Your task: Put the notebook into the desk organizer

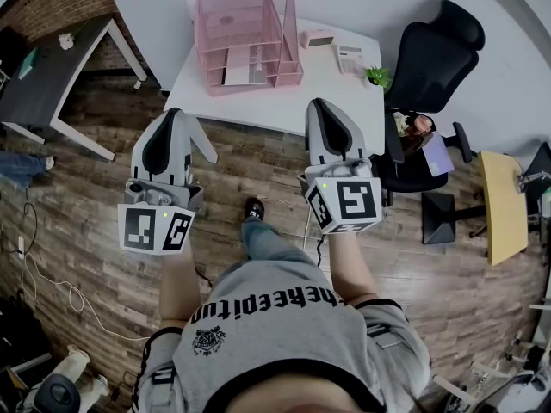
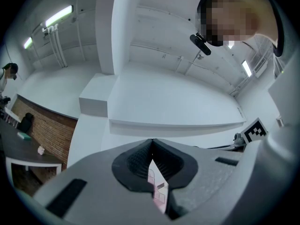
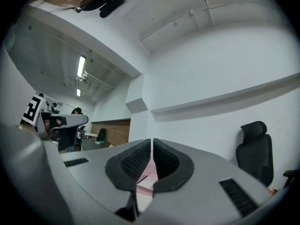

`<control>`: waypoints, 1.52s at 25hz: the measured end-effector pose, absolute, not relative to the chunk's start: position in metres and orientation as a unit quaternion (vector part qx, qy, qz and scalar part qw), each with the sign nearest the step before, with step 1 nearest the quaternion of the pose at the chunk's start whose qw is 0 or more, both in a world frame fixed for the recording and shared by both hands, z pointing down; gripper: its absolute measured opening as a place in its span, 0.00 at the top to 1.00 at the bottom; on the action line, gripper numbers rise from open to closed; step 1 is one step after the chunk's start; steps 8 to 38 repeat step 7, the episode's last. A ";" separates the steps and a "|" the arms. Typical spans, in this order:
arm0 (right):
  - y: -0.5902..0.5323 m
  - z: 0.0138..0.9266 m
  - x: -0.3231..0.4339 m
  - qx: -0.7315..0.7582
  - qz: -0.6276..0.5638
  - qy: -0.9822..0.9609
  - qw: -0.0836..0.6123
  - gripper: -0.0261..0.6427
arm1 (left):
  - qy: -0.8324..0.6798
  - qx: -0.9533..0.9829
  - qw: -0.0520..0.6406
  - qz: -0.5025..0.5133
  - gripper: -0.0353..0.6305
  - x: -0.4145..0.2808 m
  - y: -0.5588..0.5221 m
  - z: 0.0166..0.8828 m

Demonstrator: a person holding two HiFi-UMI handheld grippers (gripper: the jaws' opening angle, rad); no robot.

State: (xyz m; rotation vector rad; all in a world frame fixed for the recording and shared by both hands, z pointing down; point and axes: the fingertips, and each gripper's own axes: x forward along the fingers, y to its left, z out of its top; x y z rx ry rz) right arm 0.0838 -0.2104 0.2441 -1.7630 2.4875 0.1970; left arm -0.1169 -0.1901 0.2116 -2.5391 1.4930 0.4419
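Desk [image 1: 340, 89] white w/ pink organizer [image 1: 245, 24], wood floor [image 1: 95, 213]; L hand-held gripper [image 1: 175, 112] & R hand-held gripper [image 1: 318, 104] closed, empty

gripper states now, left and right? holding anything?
Left gripper: closed, holding nothing.
Right gripper: closed, holding nothing.
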 end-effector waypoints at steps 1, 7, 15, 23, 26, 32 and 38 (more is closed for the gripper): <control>-0.210 0.244 0.084 -0.578 0.063 0.812 0.043 0.96 | 0.500 -0.849 0.081 0.148 0.94 -0.117 -0.190 0.211; -0.208 0.244 0.084 -0.583 0.063 0.809 0.044 0.96 | 0.499 -0.849 0.079 0.152 0.94 -0.121 -0.188 0.212; -0.208 0.244 0.084 -0.583 0.063 0.809 0.044 0.96 | 0.499 -0.849 0.079 0.152 0.94 -0.121 -0.188 0.212; -0.208 0.244 0.084 -0.583 0.063 0.809 0.044 0.96 | 0.499 -0.849 0.079 0.152 0.94 -0.121 -0.188 0.212; -0.208 0.244 0.084 -0.583 0.063 0.809 0.044 0.96 | 0.499 -0.849 0.079 0.152 0.94 -0.121 -0.188 0.212; -0.208 0.244 0.084 -0.583 0.063 0.809 0.044 0.96 | 0.499 -0.849 0.079 0.152 0.94 -0.121 -0.188 0.212; -0.208 0.244 0.084 -0.583 0.063 0.809 0.044 0.96 | 0.499 -0.849 0.079 0.152 0.94 -0.121 -0.188 0.212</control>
